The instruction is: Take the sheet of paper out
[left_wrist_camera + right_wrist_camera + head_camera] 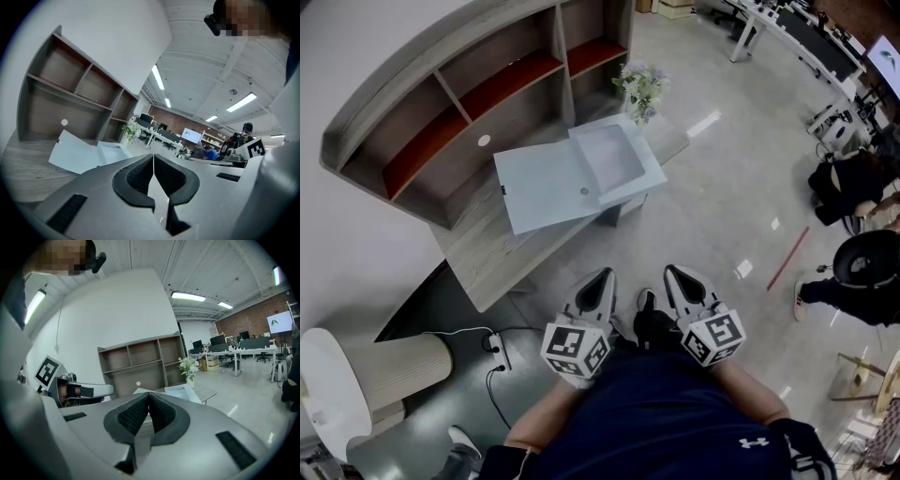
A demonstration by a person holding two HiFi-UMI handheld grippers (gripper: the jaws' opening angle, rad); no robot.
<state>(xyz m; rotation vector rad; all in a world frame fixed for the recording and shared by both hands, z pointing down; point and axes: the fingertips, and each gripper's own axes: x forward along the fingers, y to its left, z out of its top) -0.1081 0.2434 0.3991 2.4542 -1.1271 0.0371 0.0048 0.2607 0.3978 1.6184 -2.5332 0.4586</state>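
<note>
Left tool (602, 277) and right tool (672, 274) are both pinched shut on nothing, side by side, well apart from the bench's (502, 258) near edge. An open pale folder (546, 190) lies toward the bench's right end. The sheet of paper (611, 156) seems to rest in its right half, near the flowers (642, 86).

Wooden desk (487, 258) against a white wall, shelf unit (441, 112) standing along its back, open pale-blue folder (548, 187) lying flat on the desktop, flowers (642, 86) near the folder's far corner.
</note>
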